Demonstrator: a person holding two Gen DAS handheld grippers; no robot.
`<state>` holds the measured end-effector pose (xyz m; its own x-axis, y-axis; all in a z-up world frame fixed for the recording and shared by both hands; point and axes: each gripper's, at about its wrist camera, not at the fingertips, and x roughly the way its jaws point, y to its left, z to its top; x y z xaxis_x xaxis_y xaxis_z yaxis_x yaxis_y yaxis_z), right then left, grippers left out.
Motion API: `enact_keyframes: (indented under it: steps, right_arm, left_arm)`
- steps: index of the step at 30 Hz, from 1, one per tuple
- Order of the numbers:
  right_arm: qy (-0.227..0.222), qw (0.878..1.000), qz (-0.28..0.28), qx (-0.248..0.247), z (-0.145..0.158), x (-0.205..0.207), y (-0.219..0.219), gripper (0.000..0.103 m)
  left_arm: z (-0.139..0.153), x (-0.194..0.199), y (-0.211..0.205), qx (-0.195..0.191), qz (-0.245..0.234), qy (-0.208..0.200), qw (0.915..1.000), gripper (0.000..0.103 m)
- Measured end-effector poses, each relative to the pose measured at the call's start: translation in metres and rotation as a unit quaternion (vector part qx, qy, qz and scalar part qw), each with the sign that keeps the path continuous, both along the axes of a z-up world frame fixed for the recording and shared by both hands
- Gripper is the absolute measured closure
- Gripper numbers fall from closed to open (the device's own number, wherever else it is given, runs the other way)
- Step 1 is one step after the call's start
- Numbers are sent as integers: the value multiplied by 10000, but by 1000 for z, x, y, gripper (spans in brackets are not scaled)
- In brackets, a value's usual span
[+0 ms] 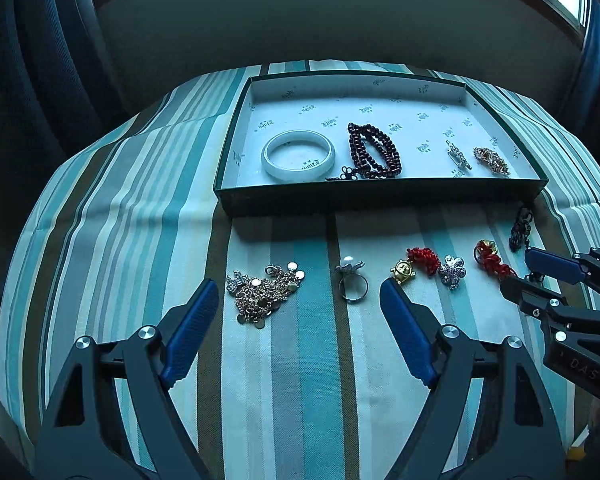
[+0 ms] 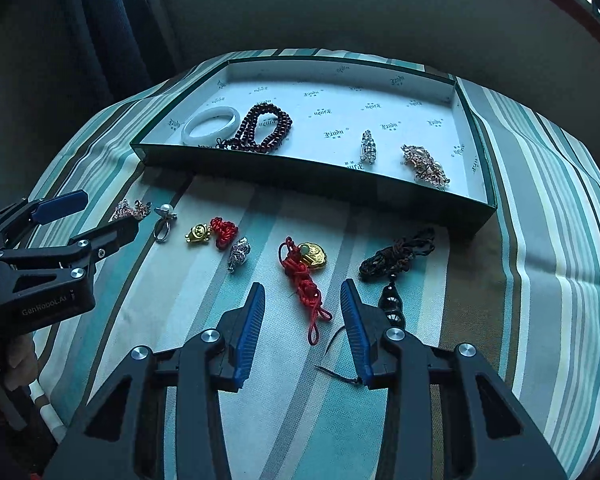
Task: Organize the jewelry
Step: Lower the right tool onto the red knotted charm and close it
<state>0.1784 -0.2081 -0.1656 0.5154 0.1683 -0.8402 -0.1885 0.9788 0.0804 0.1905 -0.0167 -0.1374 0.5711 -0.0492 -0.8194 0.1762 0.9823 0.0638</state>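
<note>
Right gripper [image 2: 302, 312] is sitting in the lower middle of its own view, jaws apart and clamping nothing, with the red cord charm [image 2: 303, 276] lying between and just ahead of the two blue pads. The charm's gold piece is at the far end, toward the upper part of the frame; its red loop tail is running back toward the camera, so the long axis is lying roughly along the gripper's pointing line, not across it. Judgement: this charm is the likely next pick, and the jaws would be closing across the knotted cord from either side. A black cord pendant [image 2: 396, 256] is lying just right of the right-hand pad, near enough to get snagged.

Left gripper [image 1: 298, 296] is standing wide apart, also empty, in the lower half of its view, framing a gold chain pile [image 1: 264, 292] and a ring [image 1: 352, 280] ahead of its tips. It is well apart from the red charm, so the right gripper is nearer.

The box [image 1: 380, 196] is lying in the upper middle of both frames on the striped cloth [image 1: 120, 208], already holding a white bangle [image 1: 298, 156], dark beads [image 1: 374, 152] and two brooches. The rest is lying loose on the cloth below the box's near wall.
</note>
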Motion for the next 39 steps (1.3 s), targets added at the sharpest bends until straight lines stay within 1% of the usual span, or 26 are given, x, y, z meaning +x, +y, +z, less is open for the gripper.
enact_keyframes:
  steps: [7,8,12,14,17,31,34,36,39]
  right_arm:
    - [67,9999,20,-73,-6,11,3,67]
    - [88,9999,22,-83,-7,12,3,70]
    - [141,9998,39,-130,-11,15,3,76]
    - [146,9998,65,-127,-11,16,2,85]
    - [143,9998,83,-123,-12,15,2,91]
    - [-37,9999,79,-74,1,13,-4,93]
    - [-16,9999,98,-58,0,13,-4,93]
    - [5,9999,110,-48,-1,14,-4,93]
    - [19,9999,109,-35,-2,14,-5,93]
  left_arm:
    - [0,1,1,-20,10,9,10000,20]
    - [-1,2,1,-20,5,13,10000,20]
    - [-3,2,-1,-21,-18,55,10000,20]
    - [-5,2,-2,-15,-28,74,10000,20]
    - [-7,3,-2,-21,-15,109,9999,20]
    - [-12,9,-9,-31,-77,184,9998,20]
    - [-15,13,-10,-17,-70,215,9997,23]
    - [-17,16,-12,2,-67,252,9997,27]
    - [-19,20,-14,11,-80,264,9996,28]
